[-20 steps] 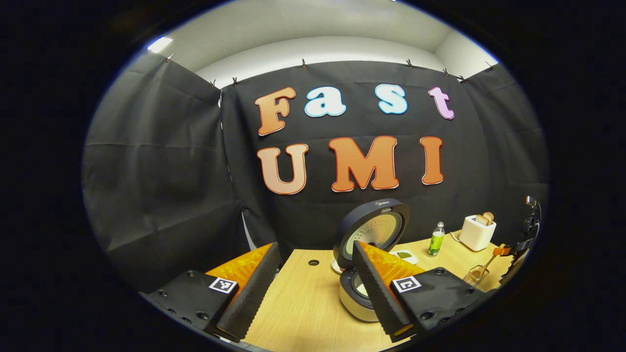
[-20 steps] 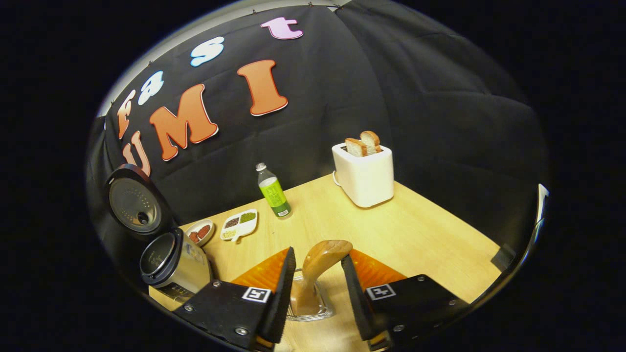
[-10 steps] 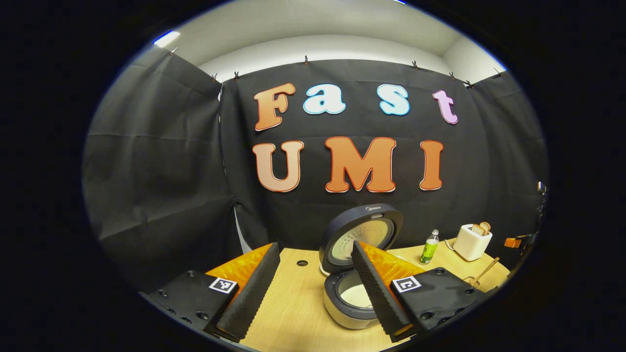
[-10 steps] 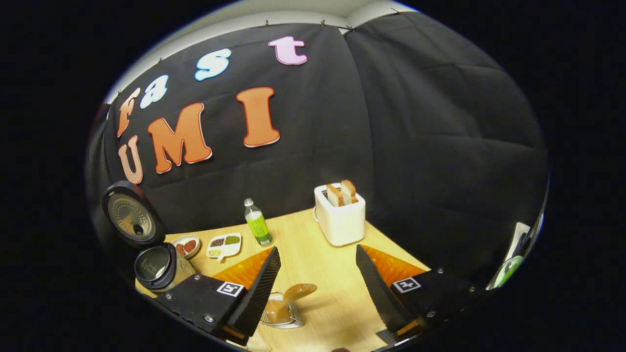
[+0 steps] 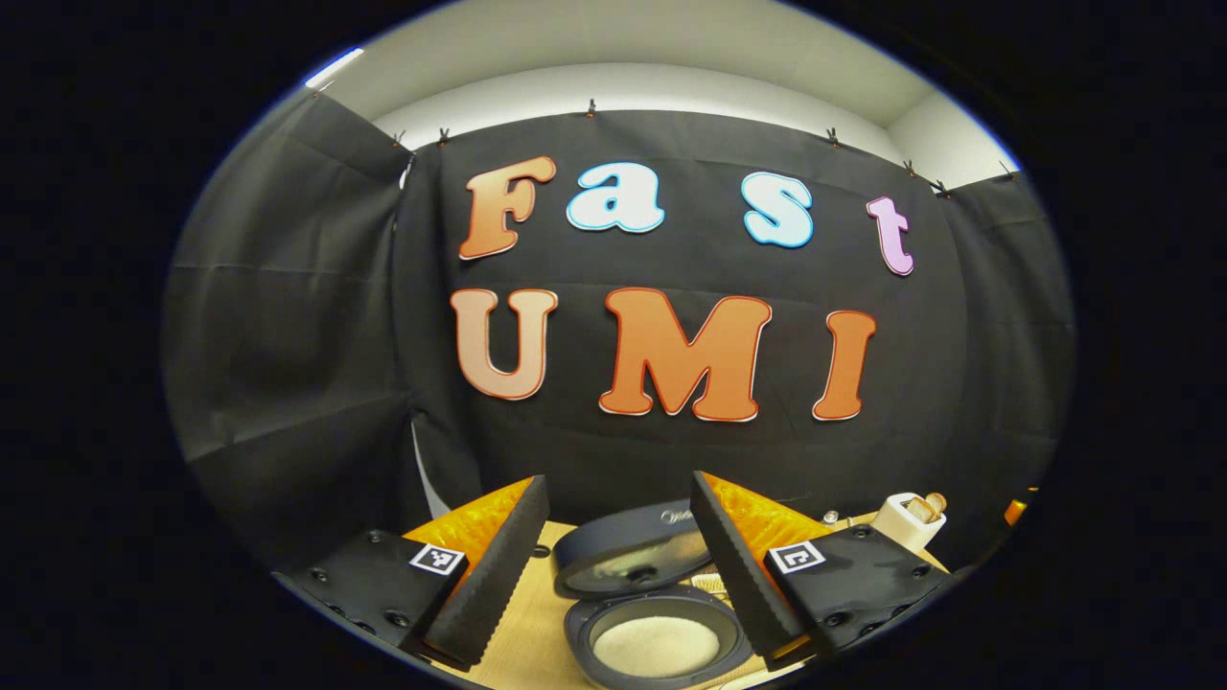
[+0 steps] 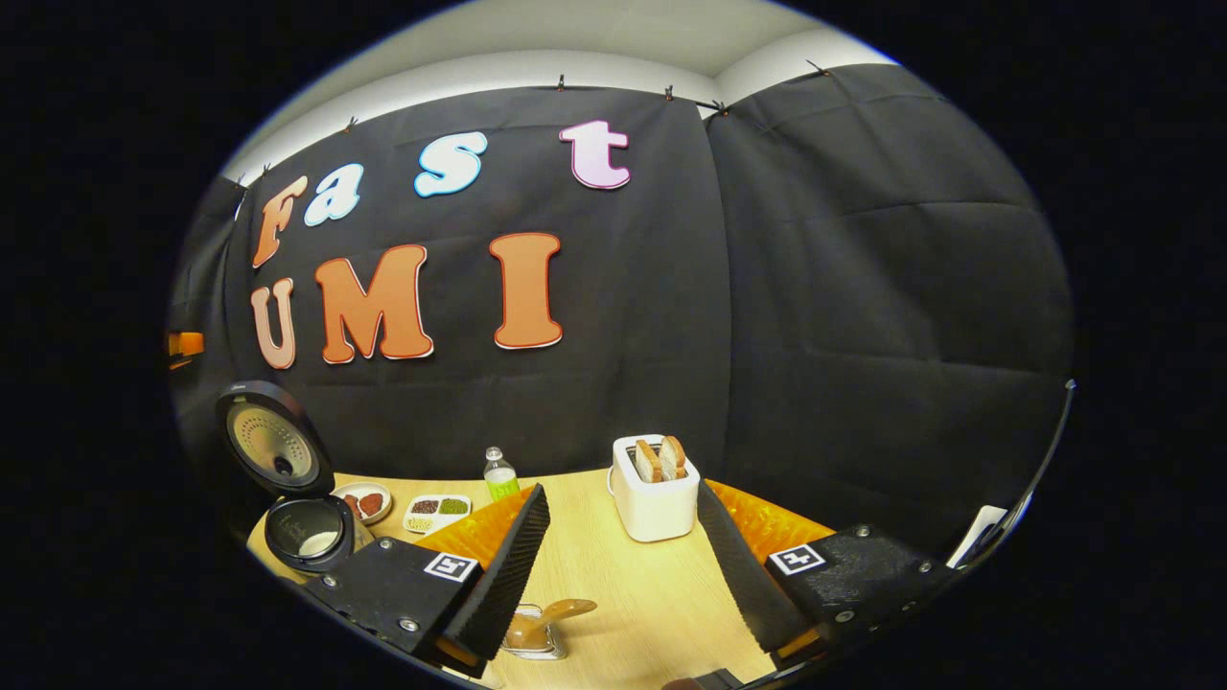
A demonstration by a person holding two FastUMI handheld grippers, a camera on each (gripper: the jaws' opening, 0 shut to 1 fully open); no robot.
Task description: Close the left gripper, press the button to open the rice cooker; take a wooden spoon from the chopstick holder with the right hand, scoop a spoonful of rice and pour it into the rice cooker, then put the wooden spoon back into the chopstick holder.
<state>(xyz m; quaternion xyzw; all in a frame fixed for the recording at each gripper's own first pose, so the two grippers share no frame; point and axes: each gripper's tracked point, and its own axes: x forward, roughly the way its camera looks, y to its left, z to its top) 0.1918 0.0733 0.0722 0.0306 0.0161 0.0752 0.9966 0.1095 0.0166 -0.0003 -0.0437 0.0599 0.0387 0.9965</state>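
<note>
Left gripper (image 5: 613, 565): held high above the bench (image 5: 522, 632), looking mostly level at the booth wall; fingers spread wide apart, nothing between them.
Right gripper (image 6: 618, 565): held above the near part of the bench (image 6: 652, 599), looking level across it; fingers spread wide apart, gripping nothing.
Rice cooker (image 5: 657, 647): open, directly below and between the left gripper's fingers; lid (image 5: 633, 561) raised behind the pot, white rice visible inside the pot.
Rice cooker, right gripper view (image 6: 309, 532): stands at the far left end of the bench, lid upright, well apart from the right gripper.
Wooden spoon (image 6: 548, 618): sits in the chopstick holder (image 6: 532, 640), bowl end up and tilted to the right; just beside the right gripper's left finger, not touching either finger.
Chopstick holder: a clear holder standing on the bench at the lower edge of the right gripper view.
Toaster (image 6: 655, 489): white, two bread slices standing in its slots; between the right gripper's fingers and farther back. In the left gripper view it appears at the far right (image 5: 911, 517).
Green bottle (image 6: 498, 474): upright near the wall, left of the toaster.
Divided dish (image 6: 437, 511): holds several kinds of grains or beans; lies between the bottle and the rice cooker.
Small round dish (image 6: 364, 501): just beside the divided dish, nearer the cooker; contents reddish.
</note>
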